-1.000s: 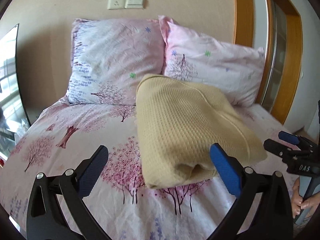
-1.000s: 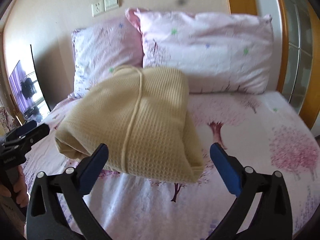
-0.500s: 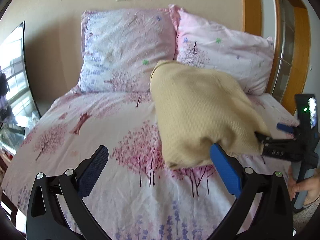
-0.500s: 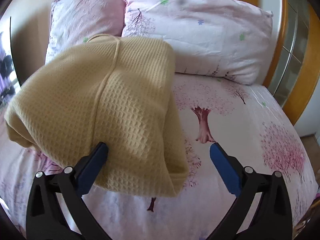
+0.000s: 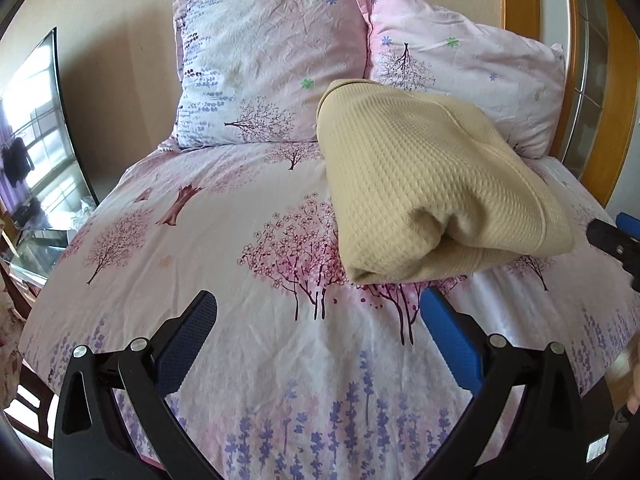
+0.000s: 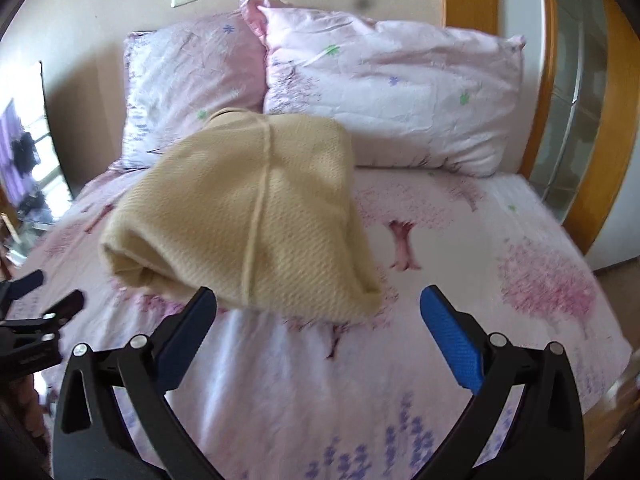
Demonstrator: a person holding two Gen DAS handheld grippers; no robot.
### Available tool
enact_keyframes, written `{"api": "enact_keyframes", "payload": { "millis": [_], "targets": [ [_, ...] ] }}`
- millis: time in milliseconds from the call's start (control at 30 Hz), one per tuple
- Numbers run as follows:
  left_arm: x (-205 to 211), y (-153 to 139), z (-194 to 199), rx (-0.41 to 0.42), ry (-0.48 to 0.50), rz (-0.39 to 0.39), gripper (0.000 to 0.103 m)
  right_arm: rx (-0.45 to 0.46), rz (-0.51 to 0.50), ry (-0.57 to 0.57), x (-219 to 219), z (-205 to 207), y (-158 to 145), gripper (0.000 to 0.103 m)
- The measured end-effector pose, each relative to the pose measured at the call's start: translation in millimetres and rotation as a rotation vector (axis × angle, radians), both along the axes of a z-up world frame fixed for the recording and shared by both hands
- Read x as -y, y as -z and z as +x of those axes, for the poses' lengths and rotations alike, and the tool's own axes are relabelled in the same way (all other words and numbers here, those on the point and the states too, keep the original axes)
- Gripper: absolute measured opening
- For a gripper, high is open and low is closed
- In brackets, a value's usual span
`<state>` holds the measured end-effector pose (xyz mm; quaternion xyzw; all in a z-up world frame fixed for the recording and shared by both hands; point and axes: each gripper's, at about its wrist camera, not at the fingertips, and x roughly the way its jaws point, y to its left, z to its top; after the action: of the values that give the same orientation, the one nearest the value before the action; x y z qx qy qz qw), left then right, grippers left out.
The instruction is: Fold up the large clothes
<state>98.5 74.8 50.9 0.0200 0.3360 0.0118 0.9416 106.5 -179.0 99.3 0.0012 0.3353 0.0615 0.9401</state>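
Right gripper just backed off the folded yellow garment; left gripper too, both spread wide, empty; folding looks done.

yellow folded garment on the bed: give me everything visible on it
The yellow garment is a pale, waffle-textured knit, folded into a thick rectangular bundle with a raised seam running along its top. Its near end shows rolled layers with a rounded fold. It lies flat on the floral bedsheet, far end against the pillows. Both the left gripper and the right gripper are open, touching nothing.
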Motion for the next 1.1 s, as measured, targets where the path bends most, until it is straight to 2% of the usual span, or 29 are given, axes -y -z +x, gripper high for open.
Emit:
{"api": "enact_keyframes", "payload": {
  "millis": [100, 333, 733, 1100],
  "targets": [
    [3.8, -0.4, -1.1, -0.014, -0.011, 0.025, 0.102, -0.05, 0.03, -0.045, -5.1, -2.7, 1.0, 0.101],
    [9.9, 0.7, -1.4, -0.071, -0.008, 0.03, 0.102, -0.114, 0.006, -0.071, -18.3, -5.4, 7.4, 0.101],
    [11.0, 10.4, 9.8, -0.234, 0.019, -0.004, 0.102, -0.236, -0.065, -0.037, -21.5, 1.5, 30.4, 0.101],
    [12.4, 19.7, 15.3, -0.295, 0.014, 0.004, 0.102, -0.289, -0.083, -0.021, -21.7, 9.6, 43.8, 0.101]
  ]
}}
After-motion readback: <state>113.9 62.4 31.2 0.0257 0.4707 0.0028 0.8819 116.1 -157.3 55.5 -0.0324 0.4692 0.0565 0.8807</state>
